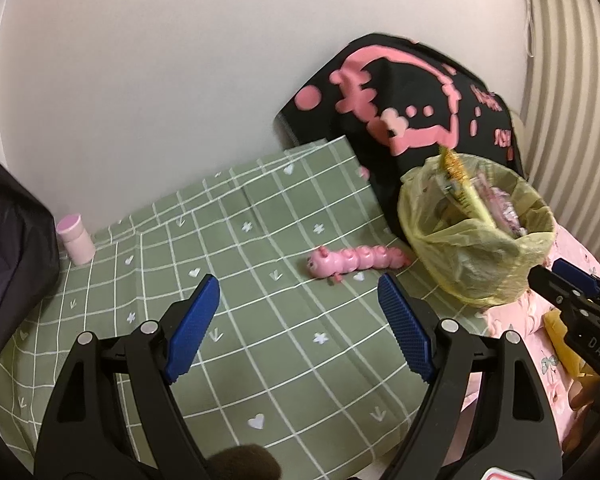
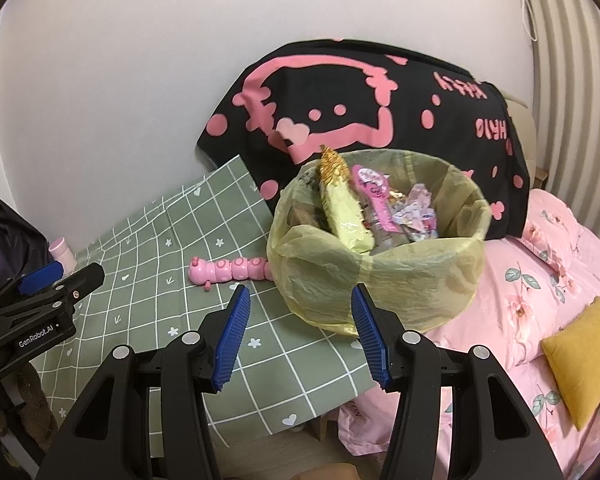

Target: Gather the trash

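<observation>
From the right gripper, jaws spread and empty, the yellow-lined trash bin sits near at one o'clock, nearer than to the equally open left gripper.

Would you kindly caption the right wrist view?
Open right gripper faces a wrapper-filled lined bin beside a pink caterpillar toy.

1. We find the pink caterpillar toy hidden at its tail end behind the lined bin.
2. We cannot identify the lower wrappers in the bin; they overlap.
3. The yellow cushion is mostly covered by the right tongs in the left view.
4. The dark bag is cut by the frame edge.
</observation>
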A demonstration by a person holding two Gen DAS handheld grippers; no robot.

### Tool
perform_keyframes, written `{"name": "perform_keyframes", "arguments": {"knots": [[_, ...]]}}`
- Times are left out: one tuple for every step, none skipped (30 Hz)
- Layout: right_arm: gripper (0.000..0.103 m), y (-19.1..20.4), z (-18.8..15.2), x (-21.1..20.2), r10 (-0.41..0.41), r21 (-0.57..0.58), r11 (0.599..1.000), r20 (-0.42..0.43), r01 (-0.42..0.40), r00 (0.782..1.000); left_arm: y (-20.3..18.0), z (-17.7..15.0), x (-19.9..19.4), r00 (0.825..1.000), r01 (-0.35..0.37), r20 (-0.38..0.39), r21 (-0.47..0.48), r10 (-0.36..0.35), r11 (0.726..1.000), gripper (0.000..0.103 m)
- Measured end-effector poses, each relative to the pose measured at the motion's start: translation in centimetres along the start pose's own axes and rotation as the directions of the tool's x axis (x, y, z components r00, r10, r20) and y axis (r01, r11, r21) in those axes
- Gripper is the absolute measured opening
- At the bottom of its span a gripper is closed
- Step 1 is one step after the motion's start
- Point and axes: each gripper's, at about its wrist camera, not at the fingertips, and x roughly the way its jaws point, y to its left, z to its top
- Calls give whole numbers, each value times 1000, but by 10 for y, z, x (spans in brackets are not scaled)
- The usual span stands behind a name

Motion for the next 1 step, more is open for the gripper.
{"name": "perform_keyframes", "arguments": {"knots": [[49, 3, 1, 6, 8, -7, 1000, -13, -8, 1000, 8, 1, 4, 1000, -16, -12, -18, 15, 1000, 77]]}}
